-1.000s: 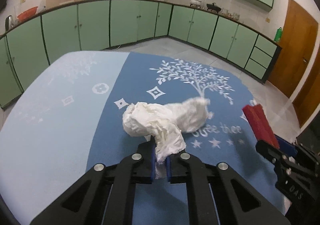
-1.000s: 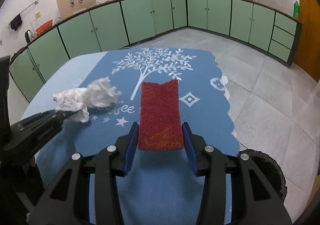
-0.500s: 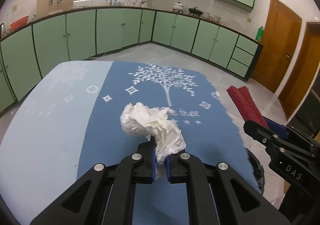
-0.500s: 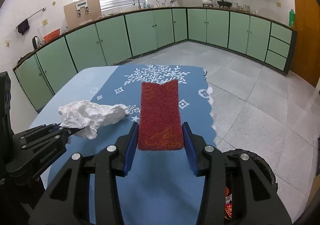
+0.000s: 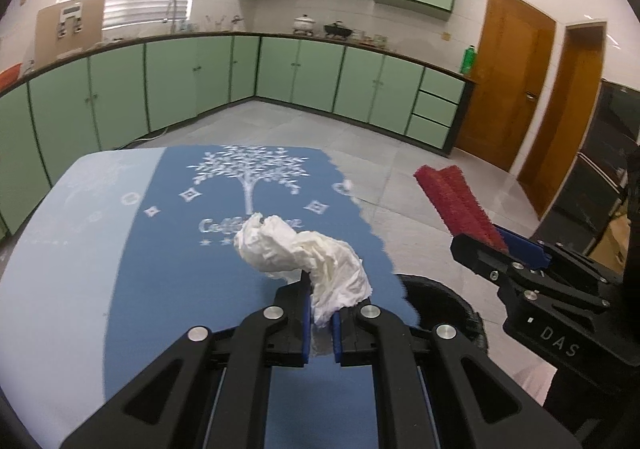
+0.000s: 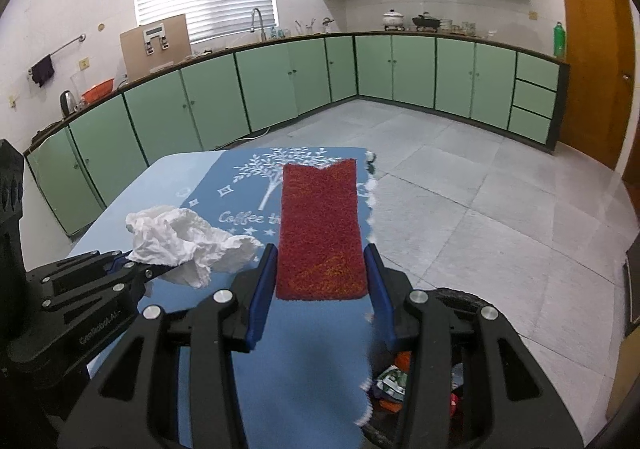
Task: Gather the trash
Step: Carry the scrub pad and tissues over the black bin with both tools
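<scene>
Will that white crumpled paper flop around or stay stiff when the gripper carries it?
Probably floppy: the crumpled paper sags over the left gripper, whose fingers pinch only one end. It looks light, since that small pinch holds the whole wad clear of the tablecloth. Its creases seem to hold some shape, so it likely won't unfold much.

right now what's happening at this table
A person is clearing trash with a gripper in each hand. The left gripper is shut on a crumpled white tissue, and the right gripper is shut on a red scouring pad. Both are held above the blue tablecloth, near a black bin with wrappers in it beside the table.
</scene>
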`<state>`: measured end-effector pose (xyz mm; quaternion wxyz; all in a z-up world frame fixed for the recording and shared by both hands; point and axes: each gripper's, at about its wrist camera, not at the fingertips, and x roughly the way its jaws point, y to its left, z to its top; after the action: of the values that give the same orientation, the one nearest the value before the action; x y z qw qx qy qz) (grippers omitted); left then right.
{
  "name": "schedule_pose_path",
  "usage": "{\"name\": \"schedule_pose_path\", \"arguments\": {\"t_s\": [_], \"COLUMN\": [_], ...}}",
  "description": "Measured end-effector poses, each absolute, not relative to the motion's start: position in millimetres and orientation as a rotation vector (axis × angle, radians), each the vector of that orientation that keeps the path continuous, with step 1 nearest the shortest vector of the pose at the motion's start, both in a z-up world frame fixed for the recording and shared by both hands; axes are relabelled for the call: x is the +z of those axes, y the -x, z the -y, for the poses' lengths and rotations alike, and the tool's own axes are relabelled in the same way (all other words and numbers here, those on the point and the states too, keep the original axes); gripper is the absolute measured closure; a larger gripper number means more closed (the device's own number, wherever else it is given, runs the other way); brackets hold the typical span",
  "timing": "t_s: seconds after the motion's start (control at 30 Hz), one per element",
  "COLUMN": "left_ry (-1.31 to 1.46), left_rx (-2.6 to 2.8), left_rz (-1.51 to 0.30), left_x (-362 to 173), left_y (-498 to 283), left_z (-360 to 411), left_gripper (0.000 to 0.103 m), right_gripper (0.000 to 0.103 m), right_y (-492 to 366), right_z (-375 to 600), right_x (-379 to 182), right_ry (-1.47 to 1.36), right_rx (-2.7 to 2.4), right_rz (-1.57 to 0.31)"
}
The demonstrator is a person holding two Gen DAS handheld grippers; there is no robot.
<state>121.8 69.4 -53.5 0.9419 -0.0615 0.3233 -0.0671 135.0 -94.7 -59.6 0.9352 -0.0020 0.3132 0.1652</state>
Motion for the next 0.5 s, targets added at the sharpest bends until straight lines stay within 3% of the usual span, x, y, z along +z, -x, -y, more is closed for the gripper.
{"name": "schedule_pose_path", "arguments": {"t_s": [0.5], "left_ry": [0.052], "left_rx": [-0.312], "left_rz": [-0.651], "left_x": [-49], "left_y": [-129], "left_z": [22], "left_gripper": [0.095], "right_gripper": [0.061], "right_y": [-111], "right_z": [185], "right_x": [-60], "right_ry": [-0.021], "right_rx": [0.171], "right_rz": [-0.626]}}
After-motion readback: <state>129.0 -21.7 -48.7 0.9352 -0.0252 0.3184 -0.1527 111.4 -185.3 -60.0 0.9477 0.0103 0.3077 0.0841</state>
